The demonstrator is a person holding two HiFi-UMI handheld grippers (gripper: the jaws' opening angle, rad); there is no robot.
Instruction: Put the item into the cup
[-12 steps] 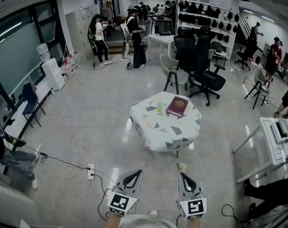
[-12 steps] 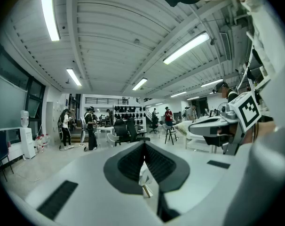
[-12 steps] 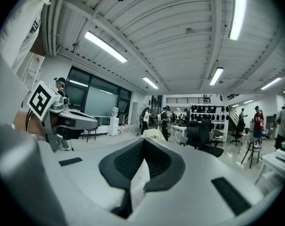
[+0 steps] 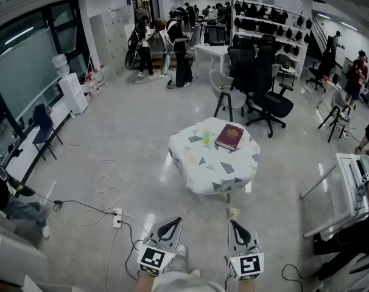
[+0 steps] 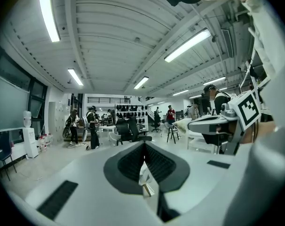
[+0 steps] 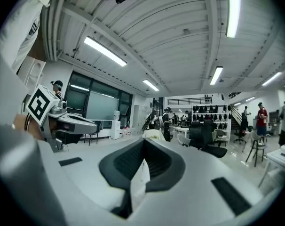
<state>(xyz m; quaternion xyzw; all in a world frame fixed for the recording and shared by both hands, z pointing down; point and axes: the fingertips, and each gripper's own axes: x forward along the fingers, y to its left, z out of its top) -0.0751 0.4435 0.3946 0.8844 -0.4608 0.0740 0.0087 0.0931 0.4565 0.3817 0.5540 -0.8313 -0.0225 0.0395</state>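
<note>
Far to the left of the fingers, a water dispenser [image 4: 61,66] and a blue chair [image 4: 41,123] stand along the window wall. Cables trail over the floor to a power strip [image 4: 116,219], just left of the left gripper [image 4: 170,222]. That gripper hangs low over the floor, its fingers [image 5: 128,161] pressed together with nothing between them. The right gripper [image 4: 235,225] hangs beside it, a little apart, its fingers [image 6: 159,161] likewise closed and empty.

Just ahead of the right fingers a small pale thing [image 4: 232,212] lies on the floor by the table leg. It may be crumpled paper, but it is too small to tell.

Well ahead of both grippers stands the tabletop [image 4: 196,163] under a patterned cloth. On it the cup [image 4: 206,136] stands just left of a dark red book [image 4: 229,136]. Only open floor lies between the fingers and the tabletop.

Beyond it are a grey chair [image 4: 224,87] and black office chairs [image 4: 267,102]. Far right of the fingers a white desk [image 4: 349,181] shows.
</note>
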